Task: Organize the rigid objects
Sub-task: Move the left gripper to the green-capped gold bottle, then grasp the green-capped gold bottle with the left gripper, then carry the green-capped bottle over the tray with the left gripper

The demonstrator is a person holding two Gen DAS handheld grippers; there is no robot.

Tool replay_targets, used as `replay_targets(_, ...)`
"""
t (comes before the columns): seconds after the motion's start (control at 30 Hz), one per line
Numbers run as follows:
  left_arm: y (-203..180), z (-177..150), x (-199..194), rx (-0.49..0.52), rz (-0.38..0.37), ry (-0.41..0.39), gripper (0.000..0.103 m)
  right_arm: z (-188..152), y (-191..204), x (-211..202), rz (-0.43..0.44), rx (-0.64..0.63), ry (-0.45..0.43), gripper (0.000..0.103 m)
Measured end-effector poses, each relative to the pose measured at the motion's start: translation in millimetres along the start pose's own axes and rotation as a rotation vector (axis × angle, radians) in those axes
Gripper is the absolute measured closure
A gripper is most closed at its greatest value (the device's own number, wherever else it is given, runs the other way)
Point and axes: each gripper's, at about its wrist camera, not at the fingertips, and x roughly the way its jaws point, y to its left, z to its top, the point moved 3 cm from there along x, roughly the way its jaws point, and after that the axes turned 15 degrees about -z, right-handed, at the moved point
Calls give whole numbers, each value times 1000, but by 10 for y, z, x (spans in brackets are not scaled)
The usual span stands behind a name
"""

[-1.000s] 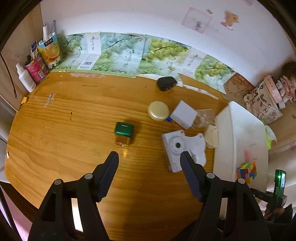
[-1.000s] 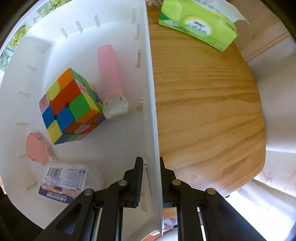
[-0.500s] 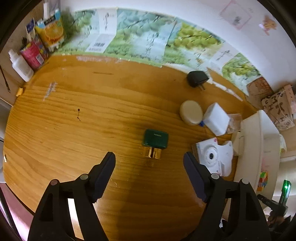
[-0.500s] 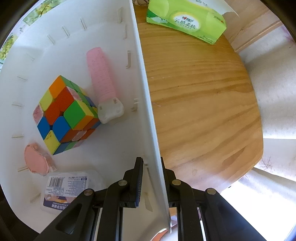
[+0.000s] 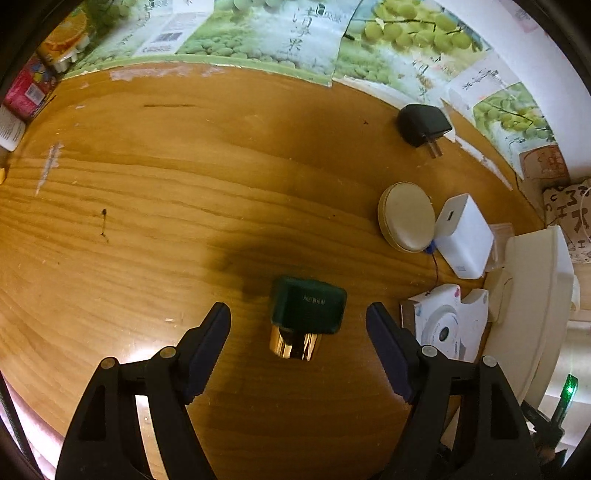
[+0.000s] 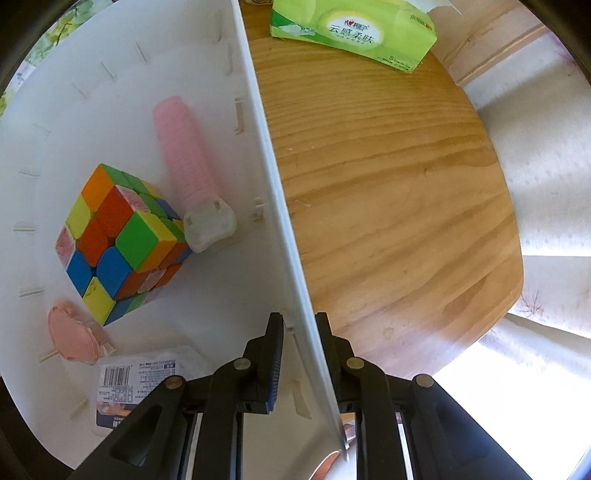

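While the left gripper [image 5: 299, 314] points steeply down at the wooden tabletop [image 5: 184, 206], its fingers [image 5: 212, 332] stand wide apart with nothing pressed between them; their jaws have just been opening, and a green-capped bottle with a gold body [image 5: 304, 319] lies in the gap, touching neither finger. From that bottle, a round cream compact [image 5: 406, 218] sits at about one o'clock, with a white charger block [image 5: 463, 236] just beside it on its right, and a black plug adapter [image 5: 423, 123] lies farther off, near the grape-printed cartons [image 5: 277, 40] along the wall. At three o'clock from the bottle rests a white instant camera [image 5: 445, 326], and past it stands the white bin [image 5: 532, 295]. In the right wrist view, the right gripper [image 6: 299, 332] points straight down with its narrowly spaced fingers straddling the bin's wall [image 6: 273, 177], one inside and one outside; whether both pads press on the plastic I cannot tell. Inside the bin lie a multicoloured puzzle cube [image 6: 122, 240], a pink ribbed roller with a white end [image 6: 184, 155] touching it at two o'clock, a pink round item [image 6: 72, 338] at seven o'clock and a barcoded packet [image 6: 133, 387] below. A green tissue pack [image 6: 351, 33] rests on the tabletop at twelve o'clock from the gripper.
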Motion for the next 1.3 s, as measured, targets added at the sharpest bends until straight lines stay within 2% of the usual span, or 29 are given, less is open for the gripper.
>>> replay_targets(0.17, 56, 62, 64, -21, 5, 14, 28, 30, -12, -20, -4, 15, 6, 85)
replay_targets(0.3, 83, 73, 105, -22, 17, 34, 37, 47, -24, -41, -8, 26, 6, 85)
replay_targets(0.53, 60, 77, 127, -15, -10, 48, 55, 33, -39, -62, -7, 37, 3, 85)
replay_targets(1.0, -11, 7, 151, -12, -4, 51, 56, -41, -50, -91, -7, 43, -18, 84)
replay_targets(1.3, -120, -225, 27, 5, -12, 21, 56, -64, 1, -139, -14, 9, -40, 84)
